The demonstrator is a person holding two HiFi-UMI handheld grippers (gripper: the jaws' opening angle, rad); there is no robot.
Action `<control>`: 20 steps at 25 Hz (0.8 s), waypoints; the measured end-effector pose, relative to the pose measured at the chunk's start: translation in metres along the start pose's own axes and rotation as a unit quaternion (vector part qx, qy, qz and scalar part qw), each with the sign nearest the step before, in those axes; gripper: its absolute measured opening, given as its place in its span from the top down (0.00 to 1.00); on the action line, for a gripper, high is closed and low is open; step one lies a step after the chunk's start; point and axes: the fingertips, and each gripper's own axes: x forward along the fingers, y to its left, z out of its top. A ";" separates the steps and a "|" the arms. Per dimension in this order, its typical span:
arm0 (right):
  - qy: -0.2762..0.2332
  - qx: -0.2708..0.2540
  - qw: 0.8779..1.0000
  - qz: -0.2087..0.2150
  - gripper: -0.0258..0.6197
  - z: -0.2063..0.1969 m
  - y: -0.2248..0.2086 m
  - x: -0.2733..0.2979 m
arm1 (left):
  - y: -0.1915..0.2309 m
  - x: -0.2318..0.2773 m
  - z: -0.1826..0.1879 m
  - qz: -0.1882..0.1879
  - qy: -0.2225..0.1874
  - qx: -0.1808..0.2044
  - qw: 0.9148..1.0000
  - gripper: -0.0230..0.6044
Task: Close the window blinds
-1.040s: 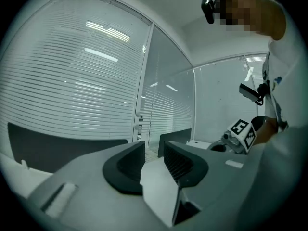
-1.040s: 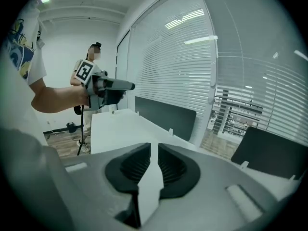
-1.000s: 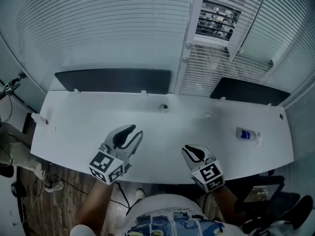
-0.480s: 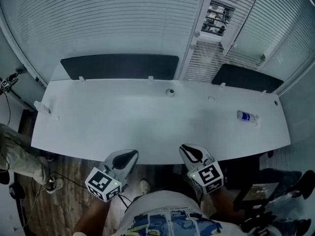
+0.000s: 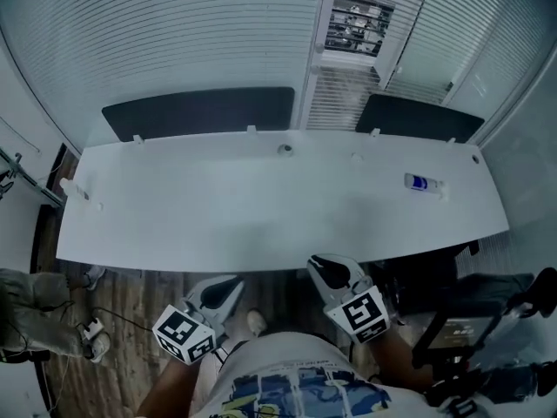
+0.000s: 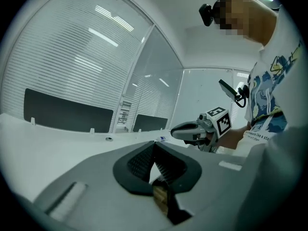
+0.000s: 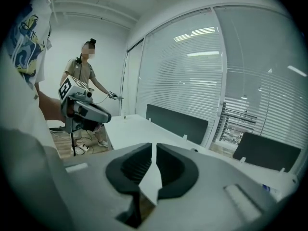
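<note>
Head view: left hand-held gripper [image 5: 231,286], right hand-held gripper [image 5: 316,265] face desk [image 5: 261,216], closed.

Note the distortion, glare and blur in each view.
Head view: fisheye bows the long white desk and white slatted blinds. Left gripper view: ceiling-light reflections streak the blinds, corners vignette black. Right gripper view: same reflections, soft foreground.

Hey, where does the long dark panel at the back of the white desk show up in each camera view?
Head view: long dark panel, upper left of centre, behind the desk.
Left gripper view: long dark panel, left, below the blinds.
Right gripper view: long dark panel, centre, above the jaws.
Shared landmark: the open-slat blind strip, just right of the panel everywhere.
</note>
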 end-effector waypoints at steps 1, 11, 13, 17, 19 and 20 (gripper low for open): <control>-0.002 0.000 1.000 0.000 0.91 -0.005 0.000 -0.010 | -0.011 0.001 -0.003 0.001 0.002 0.000 1.000 0.95; -0.001 0.033 0.999 0.029 0.92 -0.061 0.026 -0.099 | -0.114 -0.013 -0.034 0.028 0.023 -0.002 0.999 0.95; -0.001 0.030 0.999 0.027 0.92 -0.065 0.028 -0.108 | -0.125 -0.021 -0.033 0.033 0.018 -0.006 0.999 0.95; -0.008 0.027 0.999 0.023 0.92 -0.059 0.047 -0.124 | -0.142 -0.042 -0.032 0.027 0.015 0.004 1.000 0.95; -0.006 0.025 1.000 0.015 0.92 -0.057 0.060 -0.131 | -0.145 -0.052 -0.035 0.018 0.013 0.003 1.000 0.95; -0.005 0.025 1.000 0.010 0.92 -0.055 0.068 -0.133 | -0.145 -0.058 -0.035 0.012 0.012 0.001 1.000 0.95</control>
